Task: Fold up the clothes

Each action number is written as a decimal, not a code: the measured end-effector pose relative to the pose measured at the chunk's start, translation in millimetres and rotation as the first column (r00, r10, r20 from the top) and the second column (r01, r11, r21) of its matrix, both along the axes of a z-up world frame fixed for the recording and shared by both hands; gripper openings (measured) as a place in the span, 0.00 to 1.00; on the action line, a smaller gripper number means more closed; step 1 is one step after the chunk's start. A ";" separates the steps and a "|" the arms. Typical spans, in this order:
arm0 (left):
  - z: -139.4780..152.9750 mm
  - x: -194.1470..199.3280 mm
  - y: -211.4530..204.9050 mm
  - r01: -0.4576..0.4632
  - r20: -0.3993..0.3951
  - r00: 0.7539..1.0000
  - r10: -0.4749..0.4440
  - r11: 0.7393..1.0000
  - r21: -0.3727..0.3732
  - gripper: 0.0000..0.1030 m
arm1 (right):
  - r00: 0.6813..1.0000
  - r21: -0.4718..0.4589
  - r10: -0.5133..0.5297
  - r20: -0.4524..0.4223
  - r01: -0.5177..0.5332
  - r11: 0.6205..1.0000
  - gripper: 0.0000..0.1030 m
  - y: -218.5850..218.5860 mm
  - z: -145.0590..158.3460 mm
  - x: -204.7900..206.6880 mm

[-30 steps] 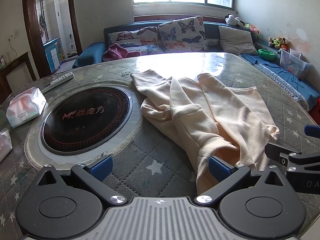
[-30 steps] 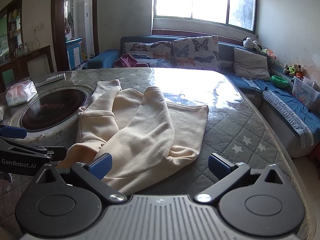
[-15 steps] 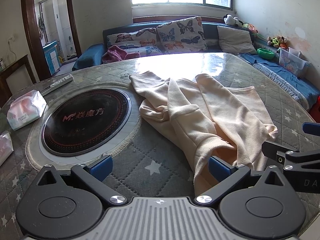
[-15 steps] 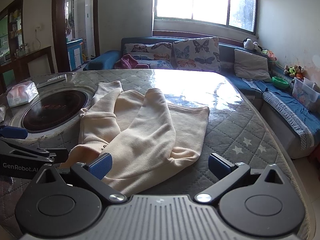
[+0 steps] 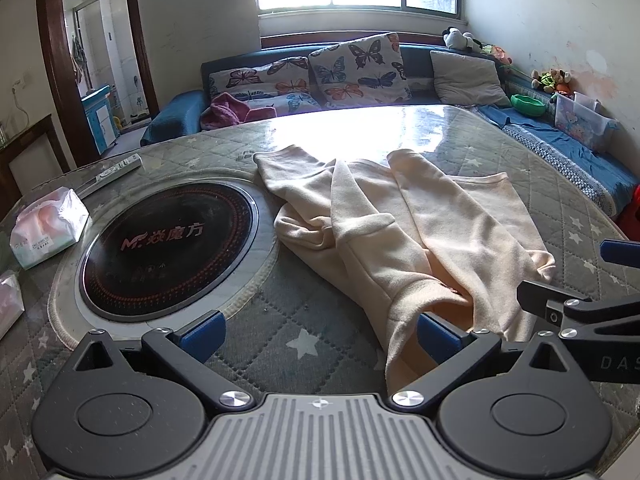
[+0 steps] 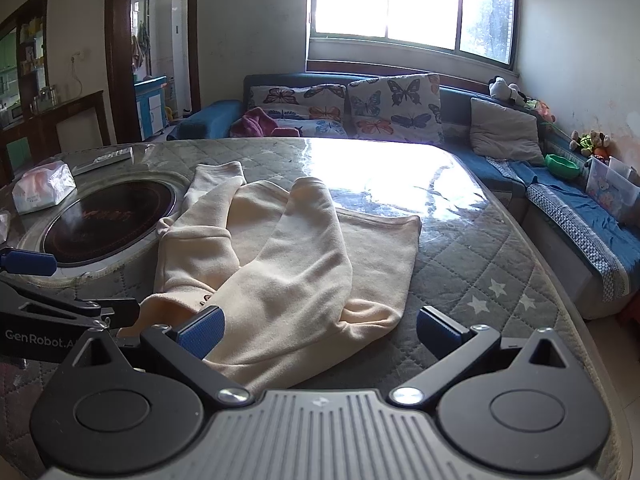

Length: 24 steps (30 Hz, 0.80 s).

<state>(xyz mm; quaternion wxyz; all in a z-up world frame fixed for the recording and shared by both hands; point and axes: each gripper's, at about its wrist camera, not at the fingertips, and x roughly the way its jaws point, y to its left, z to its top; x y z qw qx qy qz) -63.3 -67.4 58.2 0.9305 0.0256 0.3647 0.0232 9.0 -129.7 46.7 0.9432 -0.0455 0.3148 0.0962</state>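
While the bench [image 5: 248,312] is carrying it, the cream garment [image 5: 404,232] is lying rumpled, sleeves crossing its body, beside the round cooktop [image 5: 168,244]. Both grippers, left gripper [image 5: 320,330] and right gripper [image 6: 320,326], are hovering at its near edge, jaws spread and pinching nothing, probably lining up a grasp.

Left gripper [image 5: 318,330] held low over quilted table [image 5: 280,320], jaws spread wide, nothing between. Cream garment [image 5: 400,232] spread crumpled on table, near edge just ahead of right-hand fingertip [image 5: 438,334]. Round black cooktop [image 5: 168,246] to garment's left. Right gripper [image 5: 580,280] seen at right edge.
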 end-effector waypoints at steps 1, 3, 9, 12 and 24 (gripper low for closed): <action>0.0 0.8 0.4 0.000 0.000 1.000 0.000 1.000 -0.001 1.00 | 1.000 0.000 0.001 0.000 -0.001 1.000 1.00 0.1 0.1 1.1; -0.2 2.7 0.9 0.002 -0.002 1.000 -0.002 1.000 0.000 1.00 | 1.000 -0.001 0.002 -0.001 -0.002 1.000 1.00 0.4 0.4 3.4; -0.6 10.6 5.4 -0.004 -0.004 1.000 0.004 1.000 -0.002 1.00 | 1.000 -0.013 0.015 0.000 -0.015 1.000 1.00 1.3 0.6 15.5; -1.0 16.2 9.9 -0.016 -0.007 1.000 0.016 1.000 -0.006 1.00 | 1.000 -0.014 0.023 -0.002 -0.023 1.000 1.00 1.3 0.2 25.8; -6.7 40.8 27.1 -0.045 -0.008 0.999 0.045 0.998 -0.038 1.00 | 0.998 -0.016 0.059 -0.015 -0.060 0.998 1.00 3.3 -2.1 69.6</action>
